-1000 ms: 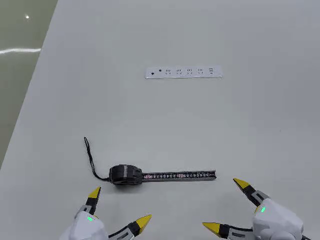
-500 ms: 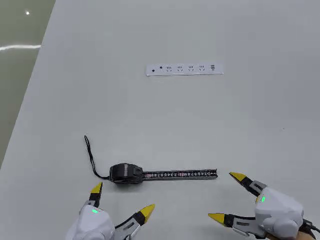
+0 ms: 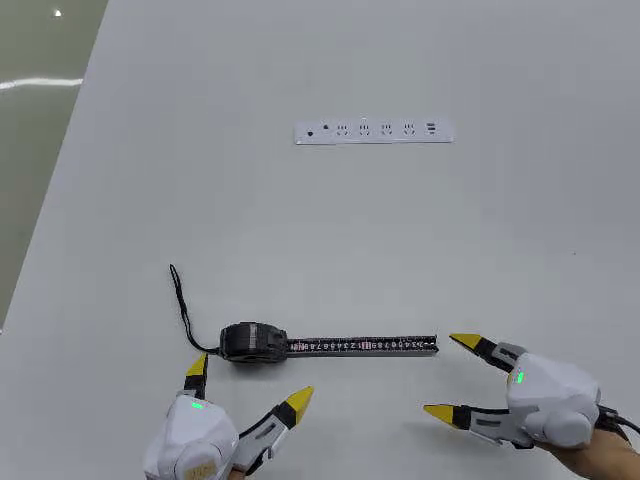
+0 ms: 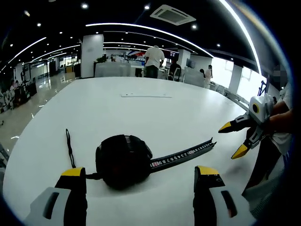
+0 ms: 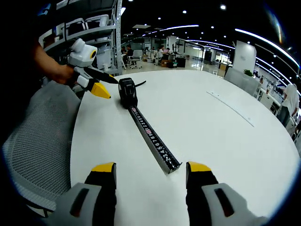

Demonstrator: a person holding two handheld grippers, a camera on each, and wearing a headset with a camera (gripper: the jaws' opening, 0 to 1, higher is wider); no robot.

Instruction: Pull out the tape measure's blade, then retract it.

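A black tape measure [image 3: 252, 343] lies on the white table [image 3: 330, 230], its blade [image 3: 362, 347] pulled out to the right and lying flat; a black wrist strap [image 3: 184, 308] trails off to its left. My left gripper [image 3: 248, 381] is open just short of the case [image 4: 123, 159], jaws either side of it without touching. My right gripper [image 3: 452, 376] is open just right of the blade's end hook [image 5: 171, 167]. The case [image 5: 127, 91] lies far along the blade in the right gripper view.
A white power strip [image 3: 373, 132] lies flat at the far middle of the table. The table's left edge [image 3: 55, 190] drops to a greenish floor. People and shelving stand in the room beyond, seen in both gripper views.
Both grippers have moved closer to the tape measure: the left toward the case, the right up toward the blade's tip. The tape measure has not moved on the table.
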